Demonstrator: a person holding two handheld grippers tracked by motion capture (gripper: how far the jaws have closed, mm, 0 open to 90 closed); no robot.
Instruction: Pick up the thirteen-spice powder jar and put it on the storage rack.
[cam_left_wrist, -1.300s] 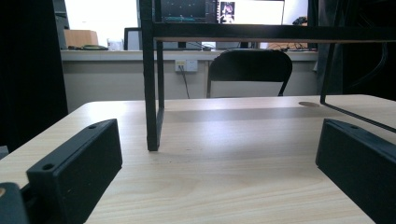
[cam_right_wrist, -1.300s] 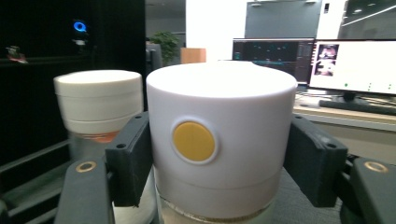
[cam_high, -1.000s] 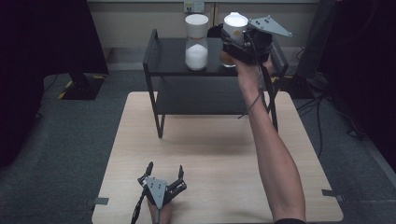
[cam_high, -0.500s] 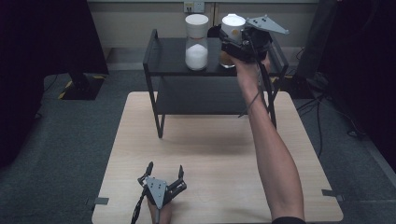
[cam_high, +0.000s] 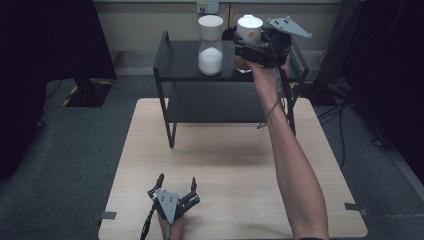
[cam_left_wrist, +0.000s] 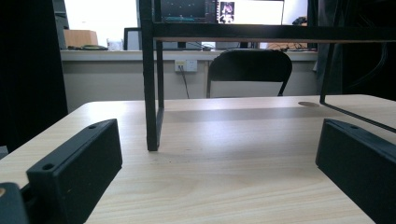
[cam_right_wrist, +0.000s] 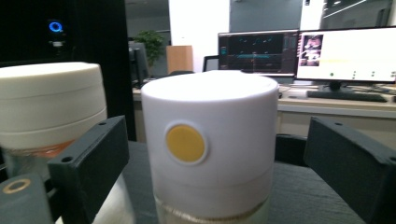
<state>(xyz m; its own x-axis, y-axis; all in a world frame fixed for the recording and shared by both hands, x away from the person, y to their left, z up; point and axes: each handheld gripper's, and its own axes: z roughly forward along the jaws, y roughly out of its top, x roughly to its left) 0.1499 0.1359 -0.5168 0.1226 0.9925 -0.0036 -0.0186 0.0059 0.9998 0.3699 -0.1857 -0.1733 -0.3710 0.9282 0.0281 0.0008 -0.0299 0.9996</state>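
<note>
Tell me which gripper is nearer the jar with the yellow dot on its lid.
Right. The right gripper is at the jar on the shelf, jaws open either side; the left gripper rests at the table's near edge.

The high camera hangs above my near edge of the counter (cam_high: 230, 150), looking forward and down. My left claw (cam_left_wrist: 219, 158) camera sits low on the counter, facing the black rack (cam_left_wrist: 150, 93) closely. My right claw (cam_right_wrist: 215, 163) camera looks level across the rack's top shelf, very near the white-lidded jar (cam_right_wrist: 210, 140). All share the rack.
</note>
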